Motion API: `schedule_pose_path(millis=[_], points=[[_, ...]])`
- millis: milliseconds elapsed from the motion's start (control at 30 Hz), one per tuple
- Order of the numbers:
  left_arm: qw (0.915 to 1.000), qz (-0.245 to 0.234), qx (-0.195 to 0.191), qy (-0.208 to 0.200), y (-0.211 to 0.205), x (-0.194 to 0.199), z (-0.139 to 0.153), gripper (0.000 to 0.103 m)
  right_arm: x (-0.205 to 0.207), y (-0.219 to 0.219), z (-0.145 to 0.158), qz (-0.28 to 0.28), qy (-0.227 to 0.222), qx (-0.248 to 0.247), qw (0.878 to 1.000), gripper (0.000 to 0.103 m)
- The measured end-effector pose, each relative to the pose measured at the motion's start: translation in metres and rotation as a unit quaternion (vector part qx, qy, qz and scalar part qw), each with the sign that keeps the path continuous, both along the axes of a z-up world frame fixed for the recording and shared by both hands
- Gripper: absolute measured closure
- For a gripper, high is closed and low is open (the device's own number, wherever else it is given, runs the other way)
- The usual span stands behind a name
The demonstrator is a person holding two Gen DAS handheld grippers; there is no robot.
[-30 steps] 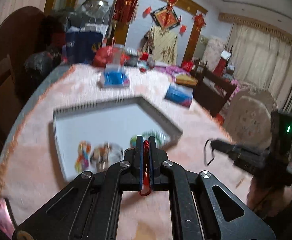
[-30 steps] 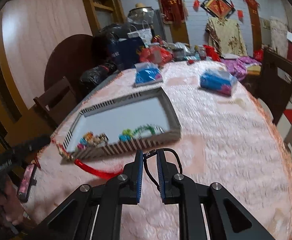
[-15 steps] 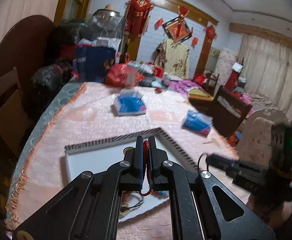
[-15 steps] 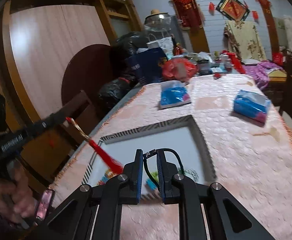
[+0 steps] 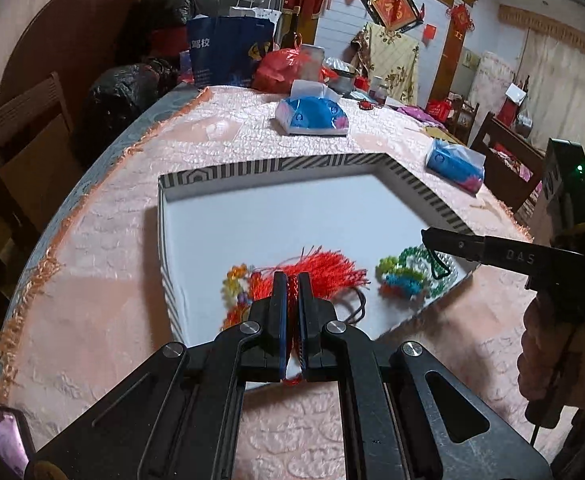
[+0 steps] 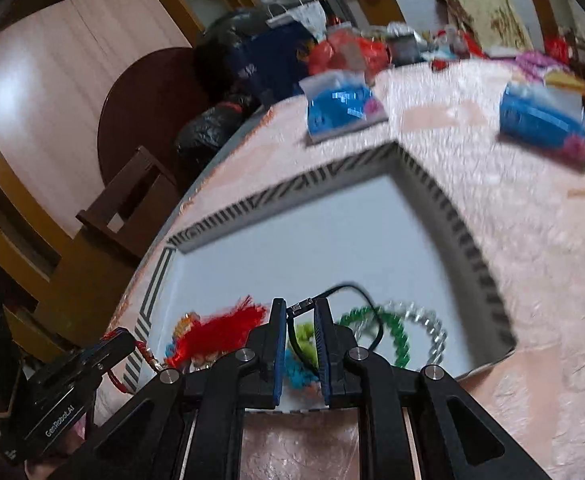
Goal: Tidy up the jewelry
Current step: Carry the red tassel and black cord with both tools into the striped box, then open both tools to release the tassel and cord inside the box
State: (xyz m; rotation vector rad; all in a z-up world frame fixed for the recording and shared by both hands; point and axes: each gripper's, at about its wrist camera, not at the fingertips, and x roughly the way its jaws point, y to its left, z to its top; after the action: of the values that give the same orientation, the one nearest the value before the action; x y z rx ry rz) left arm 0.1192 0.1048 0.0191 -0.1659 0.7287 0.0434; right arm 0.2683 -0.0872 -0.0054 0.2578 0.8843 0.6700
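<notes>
A white tray with a striped rim (image 5: pixel 276 165) (image 6: pixel 292 188) lies on the pink tablecloth. My left gripper (image 5: pixel 291 280) is shut on the cord of a red tassel (image 5: pixel 324 270), whose fringe rests inside the tray; the tassel also shows in the right wrist view (image 6: pixel 220 330). My right gripper (image 6: pixel 297 312) is shut on a thin black cord (image 6: pixel 366 312) and hangs over the tray's near right corner; it appears in the left wrist view (image 5: pixel 432 240). Colourful bead bracelets (image 5: pixel 402 276) and green and silver chains (image 6: pixel 408 328) lie in the tray.
Two blue tissue packs (image 5: pixel 312 114) (image 5: pixel 454 164) lie on the cloth beyond the tray. Bags and clutter crowd the far table end (image 5: pixel 228 56). Wooden chairs stand at the left (image 5: pixel 16 148). A phone (image 5: pixel 4 436) lies at the near left edge.
Both grippers have come down over the tray's near end. The red tassel, hanging in the air before, now lies with its fringe in the tray. Both grippers stay shut.
</notes>
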Motion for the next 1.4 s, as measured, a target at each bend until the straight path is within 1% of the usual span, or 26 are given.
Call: schedule_pose_path(millis=[100,200,233,267,300,333,367,467,533,600,633,733,800,867,933,1033,1100,1133,1167,1200,1233,1267,1333,1367,1400], points=[[1.0,-0.001,0.007,0.005,-0.003,-0.003,-0.003,0.099,-0.003,0.002,-0.004,0.005,-0.001,-0.009,1.0,0.09],[0.9999,0.001,0.005,0.016,-0.003,-0.003,-0.008,0.097,-0.005,0.001,-0.001,0.006,-0.002,-0.01,1.0,0.09],[0.9998,0.002,0.005,0.017,-0.004,-0.004,-0.009,0.093,-0.005,0.001,0.0,0.005,-0.002,-0.011,1.0,0.088],[0.9998,0.002,0.004,0.019,-0.004,-0.005,-0.01,0.087,-0.005,-0.001,0.001,0.002,-0.002,-0.013,1.0,0.083],[0.9998,0.001,0.003,0.022,-0.004,-0.005,-0.011,0.083,-0.005,-0.002,0.003,-0.001,-0.002,-0.012,1.0,0.08],[0.9997,0.001,0.005,0.024,-0.005,-0.005,-0.012,0.076,-0.006,-0.005,0.004,-0.004,-0.003,-0.01,1.0,0.075],[0.9996,0.002,0.008,0.027,-0.005,-0.006,-0.014,0.072,-0.008,-0.007,0.005,-0.008,-0.006,-0.01,1.0,0.072],[0.999,0.011,0.014,0.04,-0.004,-0.005,-0.018,0.071,-0.01,-0.013,0.003,-0.016,-0.002,-0.014,1.0,0.071],[0.9982,0.016,0.016,0.056,-0.002,-0.003,-0.025,0.07,-0.009,-0.013,-0.004,-0.022,0.009,-0.037,0.999,0.071],[0.998,0.023,0.011,0.058,0.002,-0.005,-0.028,0.063,-0.009,-0.013,-0.011,-0.021,0.015,-0.055,0.998,0.071],[0.998,0.026,0.007,0.058,0.005,-0.005,-0.028,0.06,-0.01,-0.015,-0.012,-0.019,0.014,-0.055,0.998,0.071],[0.9972,0.028,-0.023,0.066,0.017,-0.006,-0.03,0.06,-0.013,-0.02,-0.012,-0.02,0.02,-0.047,0.998,0.071],[0.9976,0.024,-0.033,0.055,0.026,-0.009,-0.022,0.06,-0.014,-0.022,-0.013,-0.021,0.029,-0.042,0.998,0.071],[0.9985,0.027,-0.036,0.032,0.036,-0.014,-0.007,0.06,-0.017,-0.022,-0.012,-0.014,0.03,-0.046,0.998,0.071],[0.9984,0.036,-0.04,0.015,0.048,-0.018,0.01,0.059,-0.022,-0.022,-0.006,-0.013,0.019,-0.058,0.998,0.071],[0.9984,0.04,-0.039,0.011,0.051,-0.02,0.028,0.058,-0.037,-0.028,0.011,-0.019,0.004,-0.051,0.999,0.071],[0.9991,0.03,-0.03,0.012,0.038,-0.024,0.037,0.051,-0.048,-0.027,0.022,-0.024,-0.004,-0.081,0.996,0.071],[0.9994,0.022,-0.023,0.013,0.03,-0.026,0.04,0.041,-0.057,-0.026,0.028,-0.027,-0.007,-0.108,0.994,0.064],[0.9997,0.012,-0.013,0.015,0.019,-0.03,0.044,0.034,-0.064,-0.024,0.031,-0.027,-0.006,-0.126,0.992,0.056],[0.9999,0.006,-0.002,0.013,0.01,-0.033,0.047,0.031,-0.072,-0.024,0.036,-0.028,-0.005,-0.144,0.989,0.054],[0.9998,0.001,0.018,0.011,-0.002,-0.039,0.052,0.026,-0.083,-0.023,0.041,-0.027,-0.006,-0.162,0.986,0.051],[0.9994,0.001,0.032,0.01,-0.011,-0.043,0.056,0.019,-0.089,-0.024,0.044,-0.028,-0.005,-0.171,0.985,0.044],[0.999,-0.007,0.038,0.022,-0.022,-0.049,0.061,0.011,-0.107,-0.026,0.053,-0.022,-0.006,-0.19,0.982,0.033],[0.9987,-0.016,0.036,0.032,-0.026,-0.05,0.063,0.008,-0.113,-0.028,0.057,-0.021,-0.011,-0.193,0.981,0.032],[0.9983,-0.016,0.04,0.038,-0.03,-0.052,0.064,0.007,-0.121,-0.031,0.064,-0.02,-0.019,-0.195,0.98,0.032]])
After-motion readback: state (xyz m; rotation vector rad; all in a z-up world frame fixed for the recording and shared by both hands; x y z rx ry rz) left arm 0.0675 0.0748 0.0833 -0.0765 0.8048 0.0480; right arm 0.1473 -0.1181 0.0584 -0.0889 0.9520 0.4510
